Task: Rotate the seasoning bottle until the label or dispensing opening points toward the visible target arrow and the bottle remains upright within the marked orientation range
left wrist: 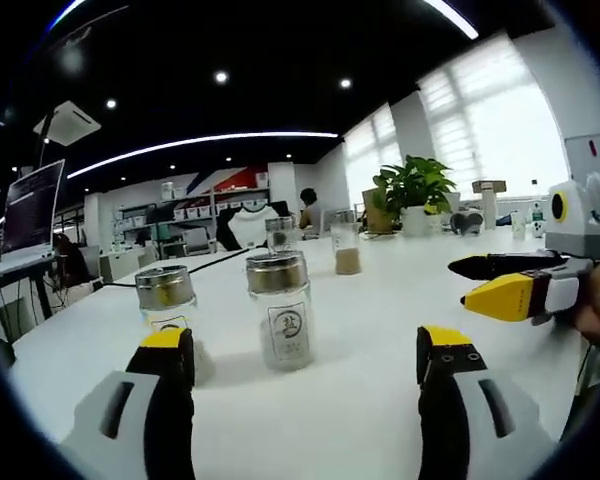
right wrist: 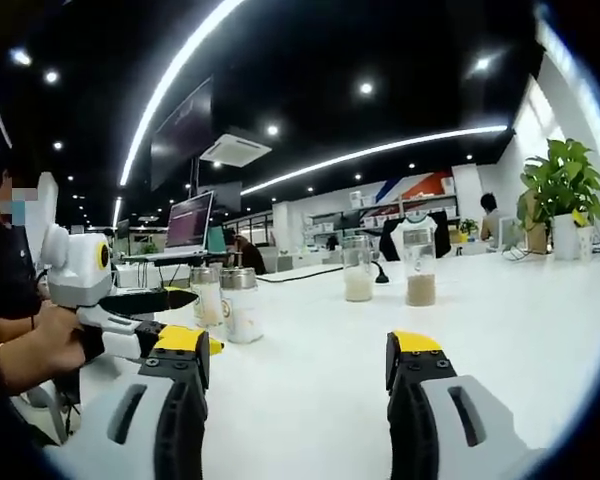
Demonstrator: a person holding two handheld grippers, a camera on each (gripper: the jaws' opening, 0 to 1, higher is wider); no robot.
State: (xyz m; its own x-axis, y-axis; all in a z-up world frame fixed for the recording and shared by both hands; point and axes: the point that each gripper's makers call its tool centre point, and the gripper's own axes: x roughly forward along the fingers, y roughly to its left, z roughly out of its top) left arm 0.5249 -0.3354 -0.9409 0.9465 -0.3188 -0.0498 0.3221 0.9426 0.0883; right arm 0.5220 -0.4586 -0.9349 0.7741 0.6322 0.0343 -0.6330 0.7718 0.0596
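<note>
My left gripper (left wrist: 305, 365) spread before labelled seasoning bottle (left wrist: 281, 309); my right gripper (right wrist: 295, 370) spread, holding nothing, white table (right wrist: 500, 310).

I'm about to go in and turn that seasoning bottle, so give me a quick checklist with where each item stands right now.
1. Left tool open: ok.
2. Right tool open: ok.
3. Labelled seasoning bottle upright on the white table: ok.
4. Bottle between the left tool's jaws: not ok, it stands ahead of them.
5. Second bottle close beside it, apart: ok, but tight.
6. Target arrow located: cannot tell.
</note>
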